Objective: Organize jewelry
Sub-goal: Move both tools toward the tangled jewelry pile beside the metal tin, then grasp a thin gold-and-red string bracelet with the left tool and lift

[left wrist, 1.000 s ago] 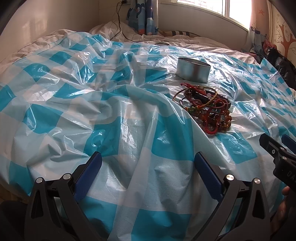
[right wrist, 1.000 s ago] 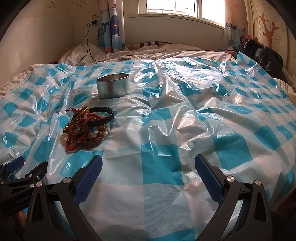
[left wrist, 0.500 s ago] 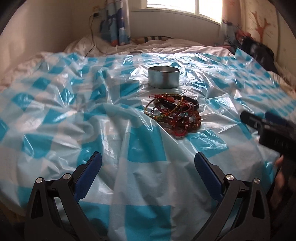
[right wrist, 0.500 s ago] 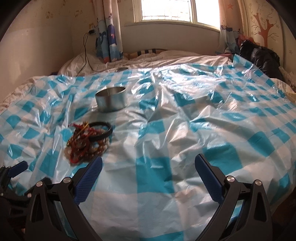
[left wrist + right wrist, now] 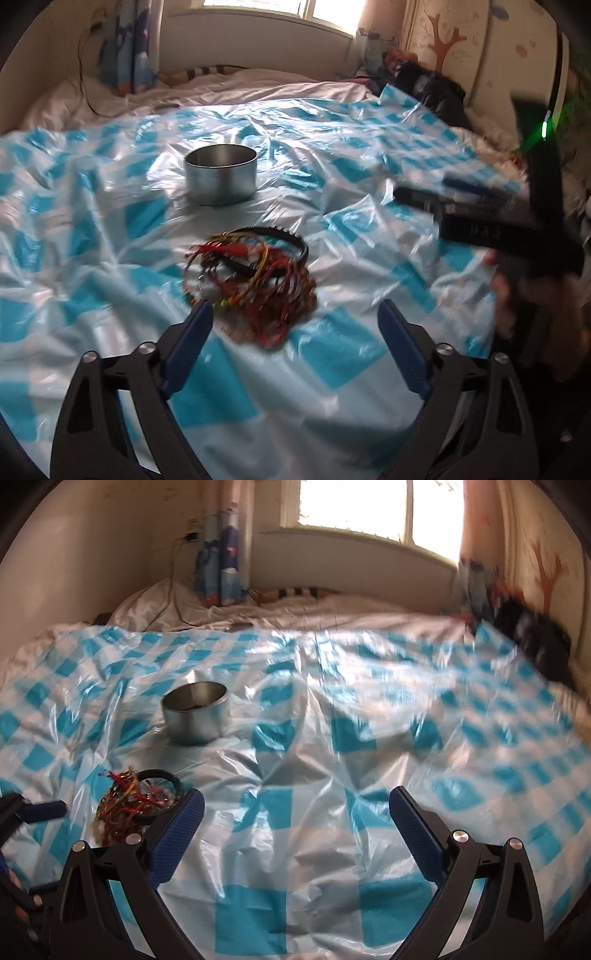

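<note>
So the sheet [image 5: 351, 206] spread over the bed is thin plastic film, blue-and-white checked, super glossy and crinkly, catching window glare all over. Underneath, the bedding [image 5: 332, 613] looks like soft matt cloth, off-white and rumpled. The round tin [image 5: 220, 180] is bare metal, kind of a brushed silvery finish with a dull sheen, smooth walls. The bracelet pile [image 5: 255, 280] is a mix: braided cord and thread in red and yellow, some shiny brownish beads, plus a black band [image 5: 288, 236] with a ribbed, matt look. The left gripper [image 5: 295, 321] has matt black plastic arms, blue textured pads [image 5: 188, 343] and little shiny metal screws; the right gripper [image 5: 295, 808] is built the same.
</note>
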### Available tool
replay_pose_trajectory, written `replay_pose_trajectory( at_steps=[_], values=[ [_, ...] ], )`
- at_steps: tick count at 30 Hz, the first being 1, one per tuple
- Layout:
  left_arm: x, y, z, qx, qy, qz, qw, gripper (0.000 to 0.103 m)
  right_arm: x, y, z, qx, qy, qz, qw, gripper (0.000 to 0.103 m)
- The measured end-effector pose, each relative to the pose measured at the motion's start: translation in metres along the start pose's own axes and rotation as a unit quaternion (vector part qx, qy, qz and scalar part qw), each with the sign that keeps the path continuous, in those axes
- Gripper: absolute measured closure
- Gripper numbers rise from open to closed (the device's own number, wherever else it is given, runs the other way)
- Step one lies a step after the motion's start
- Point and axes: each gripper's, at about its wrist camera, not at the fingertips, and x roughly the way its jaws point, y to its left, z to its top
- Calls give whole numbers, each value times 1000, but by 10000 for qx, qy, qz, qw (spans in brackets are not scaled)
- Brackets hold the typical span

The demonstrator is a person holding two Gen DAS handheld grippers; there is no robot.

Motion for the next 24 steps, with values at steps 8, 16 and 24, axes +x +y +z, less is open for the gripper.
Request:
replay_pose_trajectory(
  at_steps=[8,16,24],
  values=[
    [23,7,19,-211,-92,-141,9996,30,1,-14,6,435,4,305,9986,7],
    [33,13,24,-452,-62,-84,9989,70,3,-9,6,432,76,465,9980,7],
    [34,22,23,-513,-11,202,9985,100,5,-8,4,449,129,549,9974,7]
  ],
)
